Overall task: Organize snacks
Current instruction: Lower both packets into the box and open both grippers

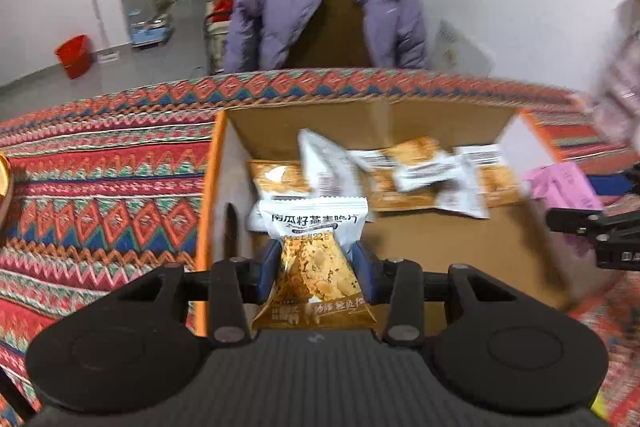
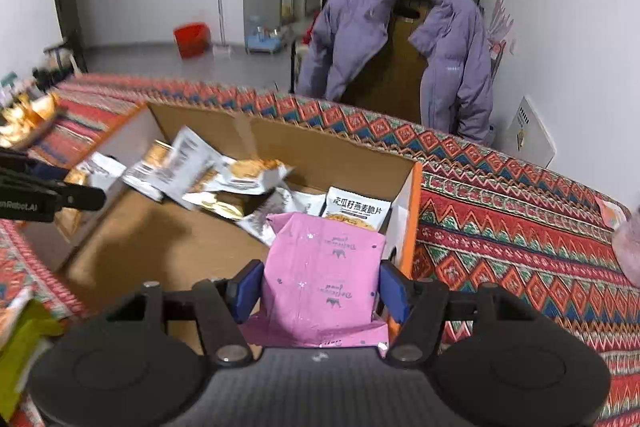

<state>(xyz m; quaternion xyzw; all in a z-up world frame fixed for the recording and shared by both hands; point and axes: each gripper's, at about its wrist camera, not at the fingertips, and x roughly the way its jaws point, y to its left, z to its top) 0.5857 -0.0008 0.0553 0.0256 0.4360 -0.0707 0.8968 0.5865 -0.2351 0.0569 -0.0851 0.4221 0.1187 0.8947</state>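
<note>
The sorting looks well under way but unfinished. The cardboard box (image 2: 328, 155) on the patterned surface (image 1: 100, 195) already holds a loose heap of oat-crisp packets (image 2: 224, 175) along its far wall, while most of its floor is bare. Two more snacks hang over it. The left hand-held gripper (image 1: 316, 263) pinches a white-and-gold crisp packet (image 1: 314, 267) between its blue pads, above the box's near left corner. The right hand-held gripper (image 2: 320, 291) clamps a pink packet (image 2: 320, 267) over the near right corner — neither is set down yet. Gold-wrapped snacks (image 2: 28, 115) and a green pack (image 2: 24, 339) lie outside the box on the left, so more probably remains.
</note>
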